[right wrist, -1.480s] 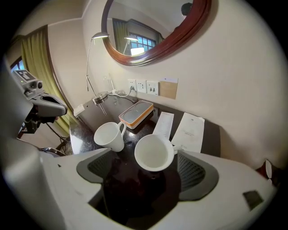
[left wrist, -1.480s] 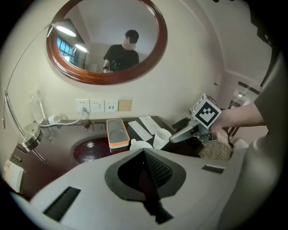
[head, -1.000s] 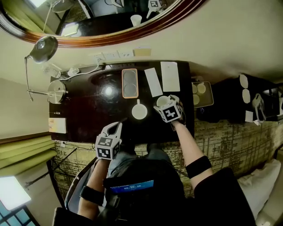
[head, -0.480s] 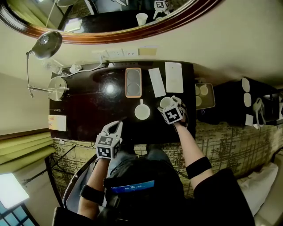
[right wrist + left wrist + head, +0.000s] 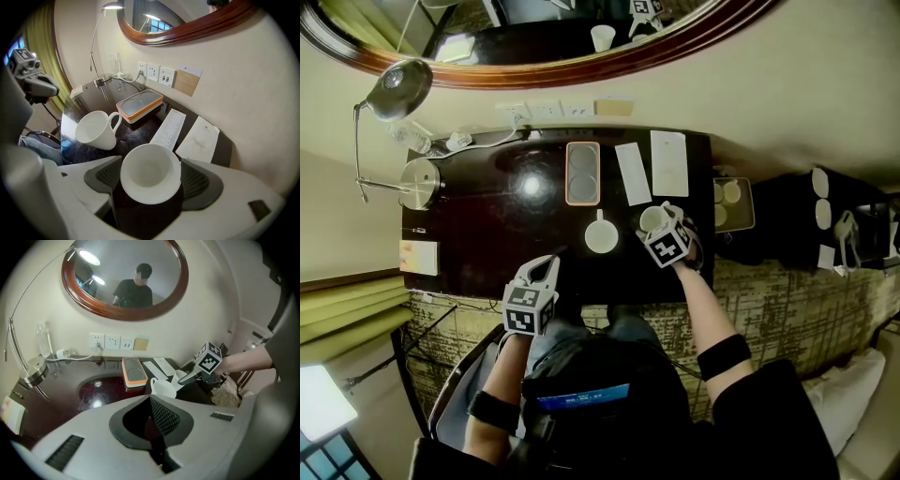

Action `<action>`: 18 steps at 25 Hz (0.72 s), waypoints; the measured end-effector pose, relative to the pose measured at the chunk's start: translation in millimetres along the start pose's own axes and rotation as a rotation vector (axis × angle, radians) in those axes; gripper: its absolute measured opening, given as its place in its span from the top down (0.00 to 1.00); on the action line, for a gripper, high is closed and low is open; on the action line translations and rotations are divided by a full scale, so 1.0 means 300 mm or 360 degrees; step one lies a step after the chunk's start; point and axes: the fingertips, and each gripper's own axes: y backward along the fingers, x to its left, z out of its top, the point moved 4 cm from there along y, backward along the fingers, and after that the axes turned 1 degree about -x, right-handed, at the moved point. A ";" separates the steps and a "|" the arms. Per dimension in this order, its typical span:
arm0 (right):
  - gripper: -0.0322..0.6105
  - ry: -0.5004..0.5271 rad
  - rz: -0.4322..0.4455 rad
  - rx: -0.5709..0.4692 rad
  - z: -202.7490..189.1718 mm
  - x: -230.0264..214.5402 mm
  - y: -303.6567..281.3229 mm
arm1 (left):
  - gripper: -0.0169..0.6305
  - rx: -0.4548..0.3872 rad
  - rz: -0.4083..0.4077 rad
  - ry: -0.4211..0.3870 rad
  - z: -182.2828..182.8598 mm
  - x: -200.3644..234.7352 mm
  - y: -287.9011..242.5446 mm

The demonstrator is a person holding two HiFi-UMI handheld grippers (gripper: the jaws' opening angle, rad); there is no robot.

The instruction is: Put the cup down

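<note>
Head view: right hand-held gripper (image 5: 659,223) grasps the white cup (image 5: 653,217) over the table's (image 5: 487,246) right-front part; can't tell if the base touches yet. Mug (image 5: 601,236) stands just beside it on the left. Orange tray (image 5: 582,173) and paper sheets (image 5: 668,162) lie further back. Left hand-held gripper (image 5: 549,270) hangs at the front edge, well apart.

Left gripper view: jaws clenched, nothing btwn them.

Right gripper view: jaws have just been closing w/ the cup btwn them; pads touch its wall on both sides, mouth up. Prob. ceramic: stiff, glazed so slippery, chips easily. Hold across the wall below the rim and lower gently. Mug is the nearest obstacle; sheets close behind.
</note>
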 end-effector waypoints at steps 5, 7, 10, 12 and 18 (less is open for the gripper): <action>0.32 0.0104 -0.0003 -0.0006 0.015 -0.002 0.011 | 0.97 -0.0014 0.0017 0.0002 -0.003 0.018 0.002; 0.32 0.0146 -0.0005 -0.0023 0.034 -0.008 0.021 | 0.97 -0.0017 0.0013 0.0005 0.002 0.023 -0.001; 0.32 0.0210 -0.0006 -0.0066 0.076 -0.017 0.038 | 0.97 -0.0026 0.0004 0.0012 0.015 0.026 -0.008; 0.32 0.0260 -0.0002 -0.0097 0.110 -0.020 0.048 | 0.97 -0.0039 0.0010 0.0011 0.027 0.033 -0.017; 0.32 0.0411 0.0035 -0.0171 0.234 -0.024 0.067 | 0.97 -0.0051 -0.0006 -0.0002 0.081 0.041 -0.048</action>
